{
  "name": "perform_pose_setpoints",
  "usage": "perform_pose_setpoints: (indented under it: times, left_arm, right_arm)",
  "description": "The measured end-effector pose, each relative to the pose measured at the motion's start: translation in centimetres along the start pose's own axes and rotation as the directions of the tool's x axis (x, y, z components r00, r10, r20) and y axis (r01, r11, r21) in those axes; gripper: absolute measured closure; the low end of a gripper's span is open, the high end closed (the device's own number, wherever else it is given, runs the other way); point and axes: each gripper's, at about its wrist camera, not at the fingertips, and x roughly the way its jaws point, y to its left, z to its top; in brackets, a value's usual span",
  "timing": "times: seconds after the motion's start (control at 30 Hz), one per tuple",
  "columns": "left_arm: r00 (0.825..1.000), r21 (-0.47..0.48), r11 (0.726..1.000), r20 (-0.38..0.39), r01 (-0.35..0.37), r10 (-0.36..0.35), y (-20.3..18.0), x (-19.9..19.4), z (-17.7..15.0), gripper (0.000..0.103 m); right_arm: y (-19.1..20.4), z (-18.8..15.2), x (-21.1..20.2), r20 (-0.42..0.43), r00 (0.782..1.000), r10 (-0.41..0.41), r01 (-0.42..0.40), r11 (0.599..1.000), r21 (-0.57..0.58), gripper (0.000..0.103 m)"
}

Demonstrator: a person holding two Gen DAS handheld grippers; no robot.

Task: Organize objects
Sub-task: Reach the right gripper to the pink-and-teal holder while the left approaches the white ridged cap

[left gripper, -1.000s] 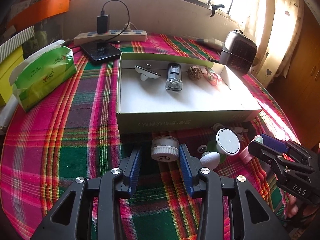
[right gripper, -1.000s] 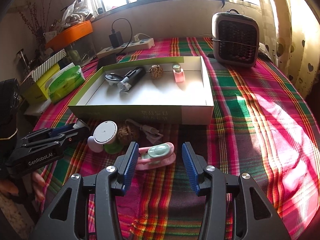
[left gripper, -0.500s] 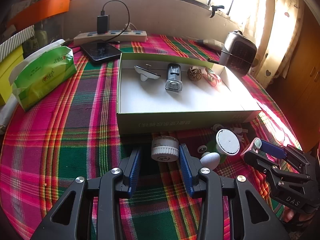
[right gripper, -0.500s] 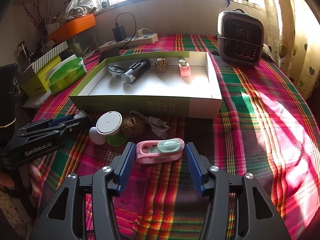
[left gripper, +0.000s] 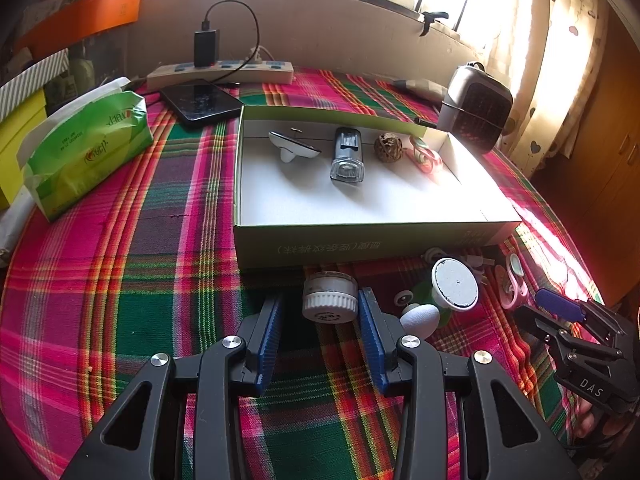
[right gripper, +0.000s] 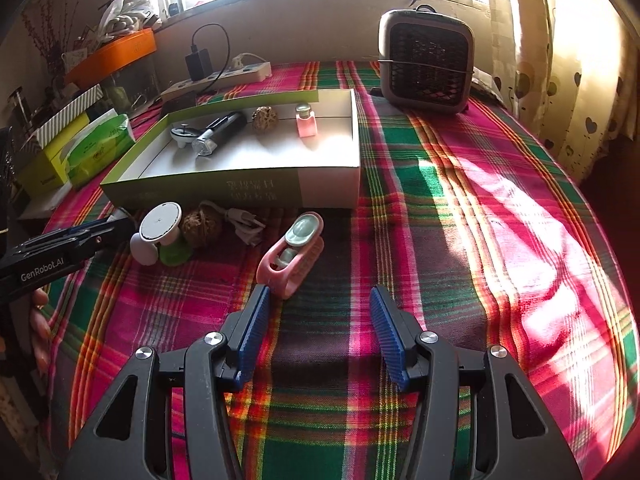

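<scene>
1. Straddling a small white jar (left gripper: 330,298) with the left gripper (left gripper: 320,320). Fingers spread wide, nothing clamped. Pad (left gripper: 370,332) on the side toward the other gripper at or just against the jar's ribbed lid. Opposite pad clearly apart from it.
2. Locating that jar: resting on the plaid cloth (left gripper: 160,280) between the fingertips, just short of the front wall of the open box (left gripper: 360,242) straight ahead of the fingers.
3. Judging its handling: probably light, stiff plastic, round and fairly smooth above the ribbed band, so likely to roll or twist out of an off-centre pinch. Best taken across the ribbed lid, pads square on opposite sides, squeezed gently.
4. Reading the right gripper (right gripper: 318,320): jaws just been opening, now wide and empty, with nothing between the pads.
5. Locating the pink clip (right gripper: 290,258): lying on the cloth just ahead of the fingertip nearer the left gripper, slanting away toward the box, outside the gap rather than inside it.
6. Judging the clip: seemingly light, with a pink frame and a pale green button on top. Long and narrow, so best pinched across its slim middle once centred between the fingers. Likely to skid on the cloth if nudged by one finger alone.
7. Noting neighbours beyond that same fingertip: a white disc (right gripper: 161,222) on a green stand and a brown ball (right gripper: 200,226), near enough to get knocked.
</scene>
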Motion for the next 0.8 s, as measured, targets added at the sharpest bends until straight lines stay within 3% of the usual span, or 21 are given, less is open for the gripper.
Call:
perform_pose_setpoints:
  times: [0.2,0.8]
  left_arm:
    - [1.000,0.000,1.000,0.001,0.001,-0.001,0.1,0.0,-0.1,0.067]
    - [1.000,-0.011,1.000,0.006,-0.001,0.001,-0.1,0.2,0.2,0.067]
  right_arm:
    - [1.2,0.2,0.4,-0.016,0.998,0.056,-0.057,0.998,-0.016,0.051]
    - [1.0,1.6,1.7,-0.016,1.000,-0.008,0.008,1.000,0.007,0.051]
